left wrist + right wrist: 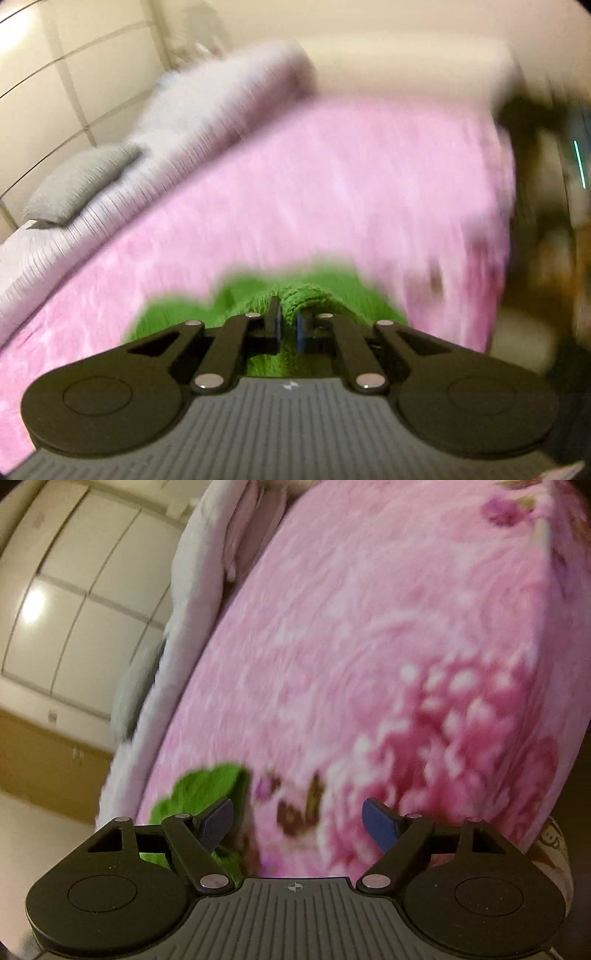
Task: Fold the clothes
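Garment (258, 295): green knit, lying on the pink blanket (332, 192) at the near edge of the bed.

Left gripper (287, 325): jaws closed on a raised fold of the garment. The fold stands up between the two pads, which press on it from both sides. More green fabric spreads out on either side of the fingers and shows below them, in front of the gripper body. The left wrist view is heavily blurred.

Right gripper (297, 825): jaws wide apart, nothing between the pads. Only the blanket's flower print shows in the gap. The garment (207, 786) lies just beside and partly behind the left-hand finger (216, 821) in this view; contact between finger and fabric cannot be told.

Surroundings: a grey quilt (207, 122) runs along the far side of the blanket. A grey pillow (74, 181) lies at the quilt's left end. Behind these stands a wardrobe (74, 602) with pale panelled doors. Dark, blurred objects at the right edge of the left wrist view cannot be identified.
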The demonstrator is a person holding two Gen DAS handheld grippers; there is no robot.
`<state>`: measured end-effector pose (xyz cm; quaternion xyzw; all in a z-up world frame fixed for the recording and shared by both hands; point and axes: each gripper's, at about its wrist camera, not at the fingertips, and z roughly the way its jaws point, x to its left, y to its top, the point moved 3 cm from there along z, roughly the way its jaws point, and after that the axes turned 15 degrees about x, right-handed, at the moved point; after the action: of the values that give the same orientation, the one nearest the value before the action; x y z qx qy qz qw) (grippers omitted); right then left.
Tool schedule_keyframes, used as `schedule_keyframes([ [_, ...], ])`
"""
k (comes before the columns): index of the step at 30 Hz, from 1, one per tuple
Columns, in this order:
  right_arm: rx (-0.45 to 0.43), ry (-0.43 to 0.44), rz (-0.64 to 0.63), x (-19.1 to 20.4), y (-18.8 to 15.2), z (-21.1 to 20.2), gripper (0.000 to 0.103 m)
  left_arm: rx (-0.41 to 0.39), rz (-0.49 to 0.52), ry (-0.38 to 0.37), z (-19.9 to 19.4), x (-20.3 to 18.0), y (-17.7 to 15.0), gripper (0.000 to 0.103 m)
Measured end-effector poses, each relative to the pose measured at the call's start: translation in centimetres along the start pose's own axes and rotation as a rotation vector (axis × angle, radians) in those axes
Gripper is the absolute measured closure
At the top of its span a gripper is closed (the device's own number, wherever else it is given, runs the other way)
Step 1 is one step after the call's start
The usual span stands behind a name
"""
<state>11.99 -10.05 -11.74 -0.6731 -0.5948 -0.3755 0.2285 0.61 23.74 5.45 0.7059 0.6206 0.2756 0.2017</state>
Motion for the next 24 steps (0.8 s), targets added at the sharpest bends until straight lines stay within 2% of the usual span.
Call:
schedule_keyframes([
  [3, -0.015, 0.036, -0.015, 1.5, 0.8, 0.4, 0.022, -0.195, -0.210, -0.058, -5.3, 4.5, 7.0, 0.099],
  [5, -0.018, 0.059, -0.033, 2.1, 1.1, 0.4, 0.022, -0.319, -0.302, -0.063, -9.4, 6.7, 9.7, 0.099],
  [8, -0.005, 0.101, -0.073, 3.7, 1.0, 1.0, 0.022, -0.460, -0.537, -0.111, -14.4, 11.4, 10.0, 0.099],
  [10, 0.011, 0.123, -0.101, 4.7, 0.8, 1.3, 0.022, -0.528, -0.699, -0.093, -16.4, 14.7, 7.3, 0.099],
  [11, 0.026, 0.133, -0.116, 5.2, 0.5, 1.6, 0.022, -0.534, -0.770, -0.073, -16.8, 16.0, 4.9, 0.099],
  [12, 0.041, 0.143, -0.132, 5.7, 0.1, 1.8, 0.022, -0.515, -0.847, -0.054, -16.8, 17.4, 1.9, 0.099],
  [15, 0.104, 0.167, -0.178, 6.8, -1.3, 2.8, 0.022, -0.357, -1.070, -0.031, -13.5, 20.7, -9.0, 0.098],
  [19, 0.208, 0.146, -0.260, 8.3, -3.6, 5.8, 0.022, -0.029, -1.389, 0.010, -6.5, 21.6, -25.8, 0.098],
  [21, 0.253, 0.115, -0.317, 9.0, -5.0, 7.6, 0.022, 0.074, -1.480, 0.043, -4.7, 20.9, -32.5, 0.099],
  [22, 0.282, 0.118, -0.310, 9.1, -5.7, 8.5, 0.022, 0.098, -1.489, 0.068, -4.3, 20.5, -34.8, 0.099],
  [24, 0.341, 0.131, -0.280, 9.3, -7.1, 10.4, 0.022, 0.105, -1.467, 0.102, -4.8, 20.2, -36.9, 0.098],
])
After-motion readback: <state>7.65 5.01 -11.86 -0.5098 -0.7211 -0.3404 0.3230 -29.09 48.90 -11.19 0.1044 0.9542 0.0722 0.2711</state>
